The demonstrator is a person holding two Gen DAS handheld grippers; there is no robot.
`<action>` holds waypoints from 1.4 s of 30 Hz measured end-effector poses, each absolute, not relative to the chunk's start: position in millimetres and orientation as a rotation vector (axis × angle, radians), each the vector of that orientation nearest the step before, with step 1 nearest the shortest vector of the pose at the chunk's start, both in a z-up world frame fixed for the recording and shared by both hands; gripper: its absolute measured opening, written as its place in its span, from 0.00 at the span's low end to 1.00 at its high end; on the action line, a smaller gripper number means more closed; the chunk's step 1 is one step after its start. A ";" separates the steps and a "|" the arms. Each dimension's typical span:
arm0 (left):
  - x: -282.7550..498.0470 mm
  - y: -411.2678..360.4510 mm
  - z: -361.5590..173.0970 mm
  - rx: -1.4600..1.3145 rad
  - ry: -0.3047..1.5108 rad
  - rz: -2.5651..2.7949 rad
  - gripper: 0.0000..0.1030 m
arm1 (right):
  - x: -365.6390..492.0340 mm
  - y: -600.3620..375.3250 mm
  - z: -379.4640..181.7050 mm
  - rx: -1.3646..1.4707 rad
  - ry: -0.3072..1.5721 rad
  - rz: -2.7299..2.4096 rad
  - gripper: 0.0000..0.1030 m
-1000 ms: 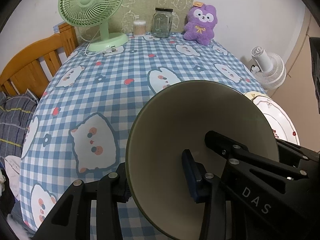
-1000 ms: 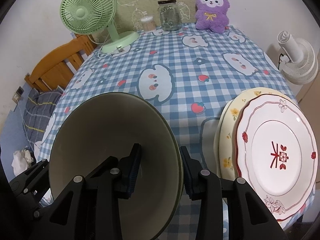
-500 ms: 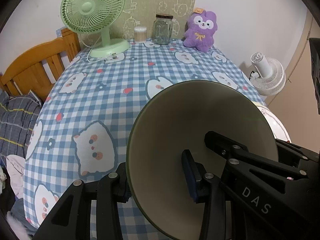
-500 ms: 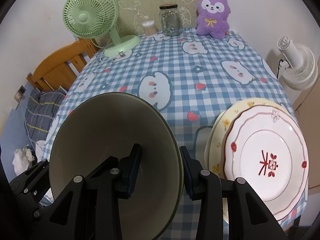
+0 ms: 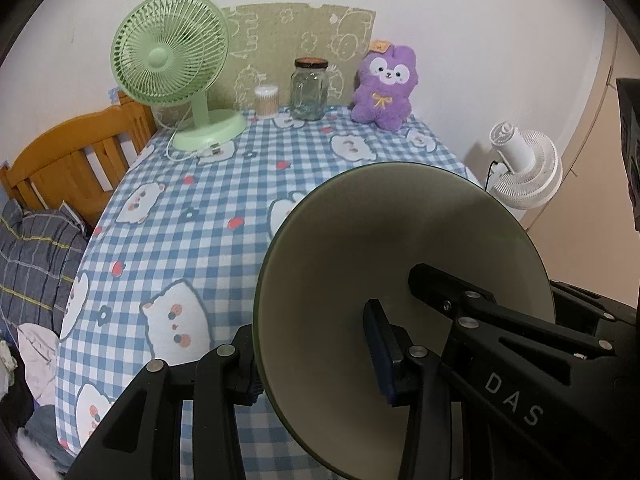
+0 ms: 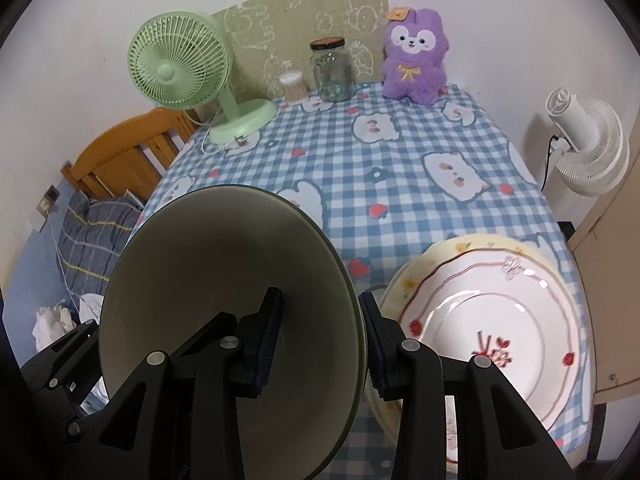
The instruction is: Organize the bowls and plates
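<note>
Both tongs clamp one green bowl (image 5: 404, 280) by opposite sides of its rim, one finger inside and one outside. The left tongs (image 5: 316, 360) pinch its left edge, the right tongs (image 6: 320, 336) its right edge. The bowl hangs above the near end of the checked tablecloth (image 5: 208, 216), tilted so its round mouth faces back toward the cameras; being round, it has no long axis.

Only the right view shows the stacked plates (image 6: 492, 332) just right of the right tongs, a white one with red trim lying on a cream one. In the left view the bowl hides them.

Compared with a second ago, bowl and tongs have risen: the table looks smaller and farther below, the green fan (image 5: 172, 64), jar (image 5: 310, 88) and purple plush toy (image 5: 384, 88) sit lower in view, and the plate sliver has gone from the left view. The grip is unchanged.
</note>
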State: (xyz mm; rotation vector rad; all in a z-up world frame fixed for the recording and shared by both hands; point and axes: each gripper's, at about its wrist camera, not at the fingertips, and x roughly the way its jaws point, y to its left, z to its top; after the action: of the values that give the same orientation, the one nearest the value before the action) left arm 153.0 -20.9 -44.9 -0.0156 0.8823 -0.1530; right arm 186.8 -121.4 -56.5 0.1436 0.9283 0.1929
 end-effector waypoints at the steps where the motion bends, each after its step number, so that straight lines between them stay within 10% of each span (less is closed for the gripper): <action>1: 153.1 -23.9 -42.8 -0.016 0.878 -0.154 0.40 | 187.2 -124.4 -54.5 0.144 0.926 0.192 0.41; 42: 165.5 -151.5 -67.2 0.041 0.962 -0.336 0.40 | 175.4 -259.0 -74.7 0.250 0.987 0.006 0.41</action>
State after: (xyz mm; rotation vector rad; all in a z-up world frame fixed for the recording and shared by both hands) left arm 165.5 -151.5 -67.2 0.0414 0.9621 -0.3359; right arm 175.4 -259.0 -74.7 0.2503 0.9868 0.0063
